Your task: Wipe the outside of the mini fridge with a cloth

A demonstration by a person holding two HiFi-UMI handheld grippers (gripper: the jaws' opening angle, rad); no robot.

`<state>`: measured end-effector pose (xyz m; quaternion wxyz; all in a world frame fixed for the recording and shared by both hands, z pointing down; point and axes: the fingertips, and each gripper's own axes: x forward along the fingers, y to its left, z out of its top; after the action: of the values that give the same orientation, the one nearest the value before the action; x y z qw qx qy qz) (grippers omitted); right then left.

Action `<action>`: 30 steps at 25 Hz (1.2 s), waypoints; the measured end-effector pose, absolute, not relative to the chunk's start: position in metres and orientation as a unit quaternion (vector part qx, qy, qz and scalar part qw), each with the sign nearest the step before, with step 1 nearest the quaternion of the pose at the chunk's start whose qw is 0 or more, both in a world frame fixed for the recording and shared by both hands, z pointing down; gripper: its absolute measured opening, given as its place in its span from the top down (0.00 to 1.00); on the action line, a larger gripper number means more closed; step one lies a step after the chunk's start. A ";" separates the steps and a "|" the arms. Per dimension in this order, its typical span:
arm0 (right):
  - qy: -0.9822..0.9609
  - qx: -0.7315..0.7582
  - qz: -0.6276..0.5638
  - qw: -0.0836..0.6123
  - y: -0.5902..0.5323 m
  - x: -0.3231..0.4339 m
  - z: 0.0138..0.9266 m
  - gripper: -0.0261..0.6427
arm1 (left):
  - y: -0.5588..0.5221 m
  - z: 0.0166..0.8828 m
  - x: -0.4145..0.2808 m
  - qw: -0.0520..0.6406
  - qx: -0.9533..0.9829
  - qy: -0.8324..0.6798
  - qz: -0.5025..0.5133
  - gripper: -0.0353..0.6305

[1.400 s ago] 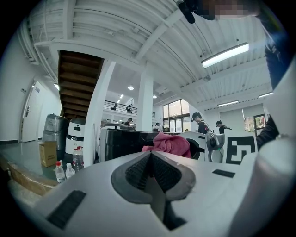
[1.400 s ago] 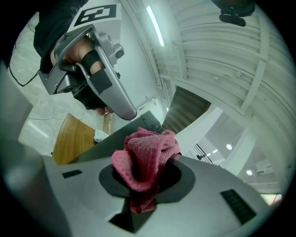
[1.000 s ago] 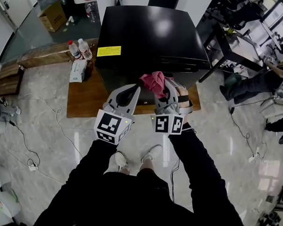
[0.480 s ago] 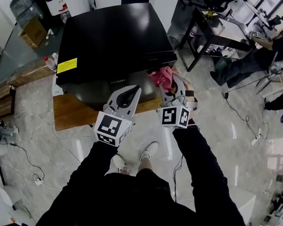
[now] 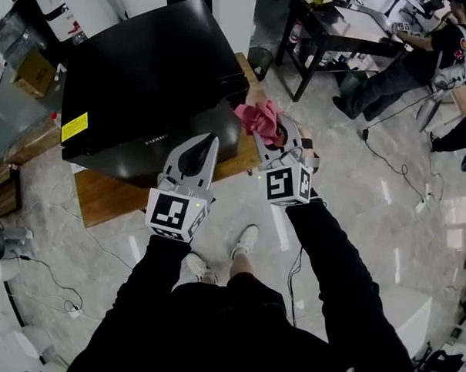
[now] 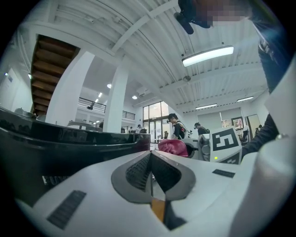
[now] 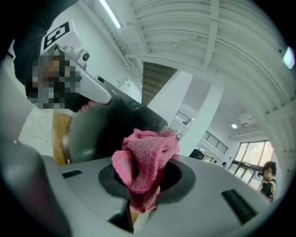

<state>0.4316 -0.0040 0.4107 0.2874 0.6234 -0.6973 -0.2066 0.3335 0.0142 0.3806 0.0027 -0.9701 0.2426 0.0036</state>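
Bright, even light is cast from overhead. In the head view, a dull sheen is carried by the black top of the mini fridge [image 5: 150,61], and pale streaks are reflected in the polished floor [image 5: 420,235]. In the left gripper view a ceiling strip light [image 6: 207,55] is blown out to white. Both gripper views are bent strongly at the edges and blackened at the corners. The left tongs [image 6: 150,155] are rendered soft close to the lens; the weave of the cloth [image 7: 145,159] is resolved sharply.
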 end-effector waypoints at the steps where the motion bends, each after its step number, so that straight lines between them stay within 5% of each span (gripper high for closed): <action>1: -0.701 0.623 -0.204 0.281 0.002 0.428 0.410 0.82 | 0.017 0.378 0.331 0.005 -0.970 0.244 0.018 0.94; 20: -0.797 0.572 -0.070 0.181 -0.003 0.150 0.507 0.82 | -0.004 0.486 0.082 -0.041 -0.933 0.358 -0.008 0.94; 30: -0.815 0.550 0.043 0.177 -0.044 0.064 0.601 0.82 | -0.035 0.571 0.016 -0.058 -0.922 0.375 -0.072 0.94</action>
<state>0.0642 -0.0443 0.6008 0.1774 0.5499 -0.8151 0.0432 0.0164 -0.0353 0.5709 -0.0577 -0.9223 0.3754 -0.0719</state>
